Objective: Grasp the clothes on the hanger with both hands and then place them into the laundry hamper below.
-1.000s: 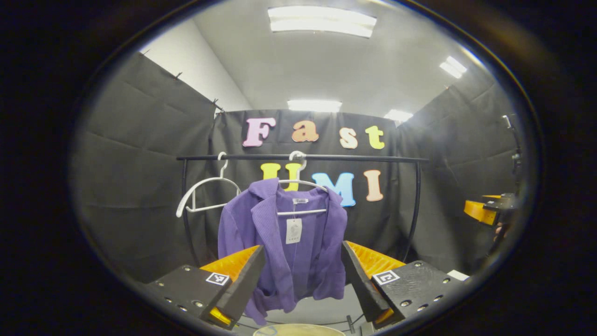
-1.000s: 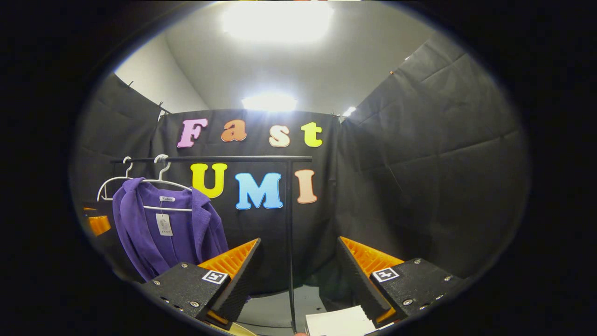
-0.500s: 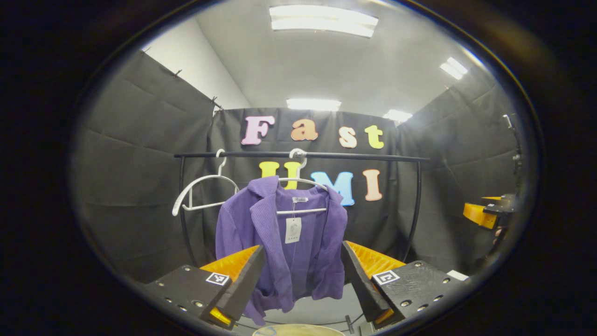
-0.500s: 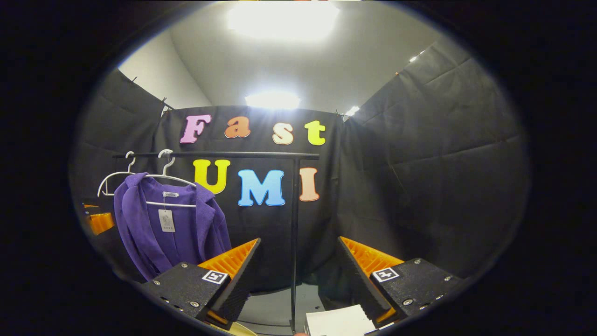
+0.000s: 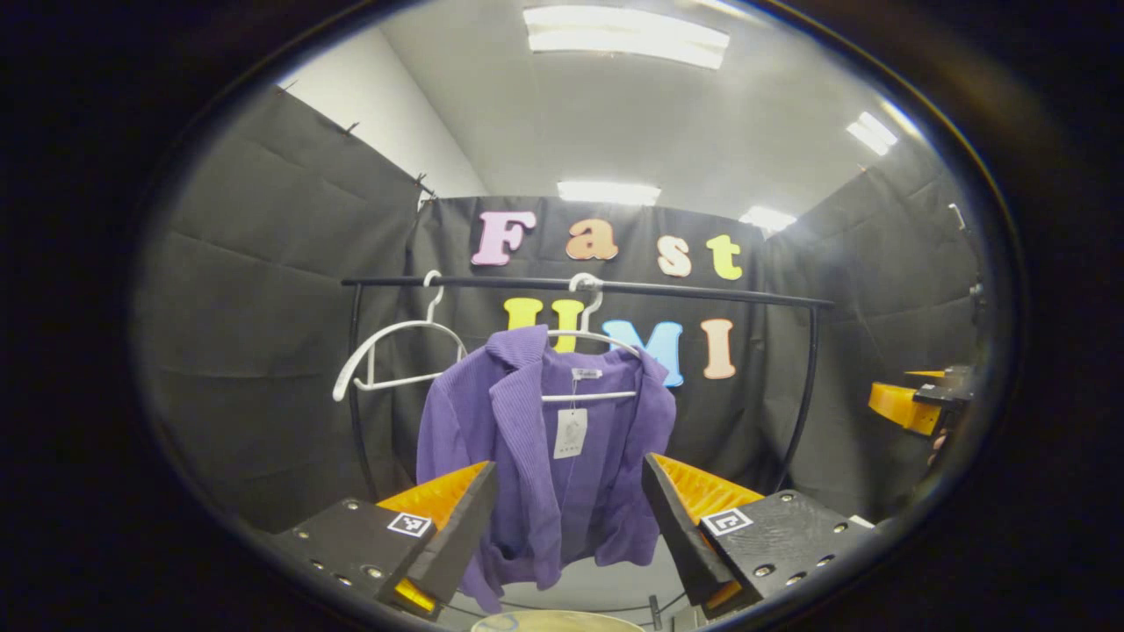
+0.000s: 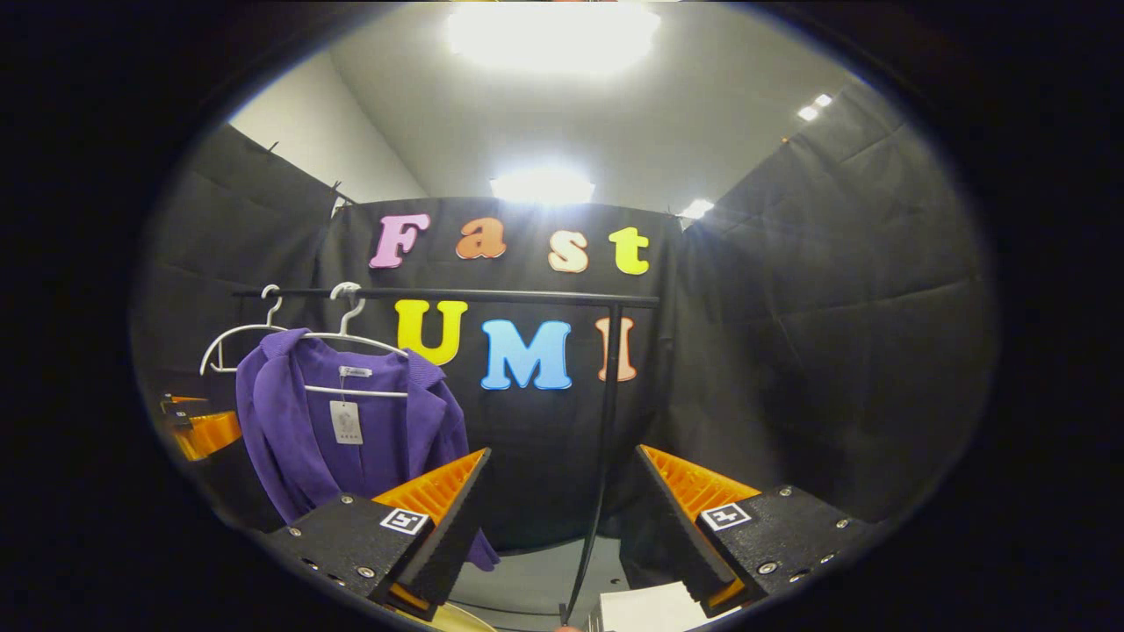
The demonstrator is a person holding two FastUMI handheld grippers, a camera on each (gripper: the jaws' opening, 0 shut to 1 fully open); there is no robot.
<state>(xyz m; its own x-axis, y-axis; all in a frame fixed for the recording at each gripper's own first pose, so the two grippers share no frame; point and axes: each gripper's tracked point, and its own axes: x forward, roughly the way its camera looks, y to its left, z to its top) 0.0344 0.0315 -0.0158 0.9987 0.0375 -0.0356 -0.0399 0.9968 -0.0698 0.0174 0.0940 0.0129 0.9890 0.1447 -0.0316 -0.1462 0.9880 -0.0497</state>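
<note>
A purple ribbed jacket [image 5: 527, 456] with a paper tag hangs on a white hanger [image 5: 590, 351] from a black rail [image 5: 580, 286]. My left gripper [image 5: 566, 518] is open, its fingers framing the jacket's lower half from some way off, nothing between them. In the right gripper view the jacket [image 6: 299, 430] hangs at the left. My right gripper [image 6: 562, 509] is open and points at the rail's right post [image 6: 601, 456]. The right gripper [image 5: 913, 404] appears at the far right of the left gripper view. The pale rim of the laundry hamper [image 5: 558, 621] peeks in at the bottom.
An empty white hanger [image 5: 395, 351] hangs on the rail left of the jacket. A white sheet or box [image 6: 650, 610] lies low in the right gripper view. The left gripper [image 6: 198, 430] appears at that view's left edge, beside the jacket.
Both views have swung slightly left, so the jacket and rail sit further right in each. The rail stands a little higher in the left gripper view. Both grippers stay open.
</note>
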